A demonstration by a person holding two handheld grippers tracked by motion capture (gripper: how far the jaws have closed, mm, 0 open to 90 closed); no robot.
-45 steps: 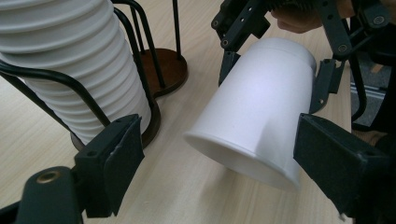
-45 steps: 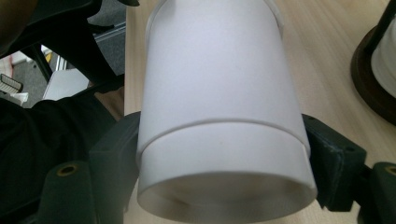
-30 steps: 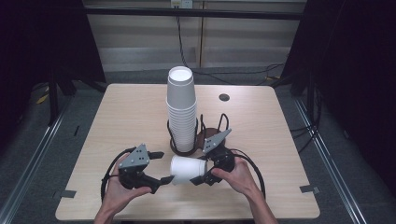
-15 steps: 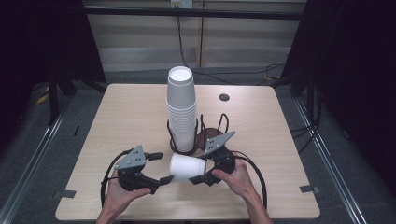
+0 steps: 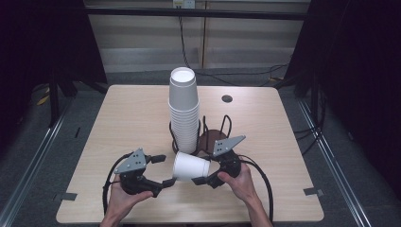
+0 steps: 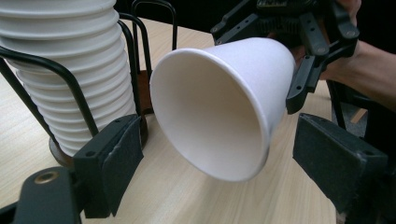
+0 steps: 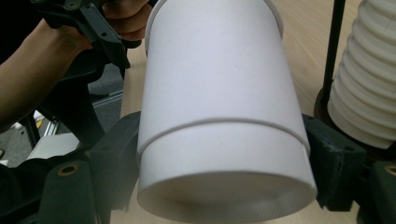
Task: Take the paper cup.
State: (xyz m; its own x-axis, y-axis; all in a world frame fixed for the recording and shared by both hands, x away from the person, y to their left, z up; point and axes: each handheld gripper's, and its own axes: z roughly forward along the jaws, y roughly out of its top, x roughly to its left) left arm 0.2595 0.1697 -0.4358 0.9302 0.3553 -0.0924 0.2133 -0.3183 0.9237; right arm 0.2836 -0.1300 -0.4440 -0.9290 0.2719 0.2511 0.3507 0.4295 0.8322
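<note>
From above, my right gripper (image 5: 201, 177) clamps a white paper cup (image 5: 190, 166) lying sideways near the table's (image 5: 118, 113) front edge, before the cup stack (image 5: 183, 109). My left gripper (image 6: 219, 158) shows the cup's mouth between parted jaws, untouched. My right gripper's view shows both pads pressing the cup's (image 7: 219, 116) base.

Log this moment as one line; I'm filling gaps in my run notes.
right tongs: shut on paper cup, held sideways | left tongs: open at cup mouth, not touching | cup stack: upright in wire rack
</note>
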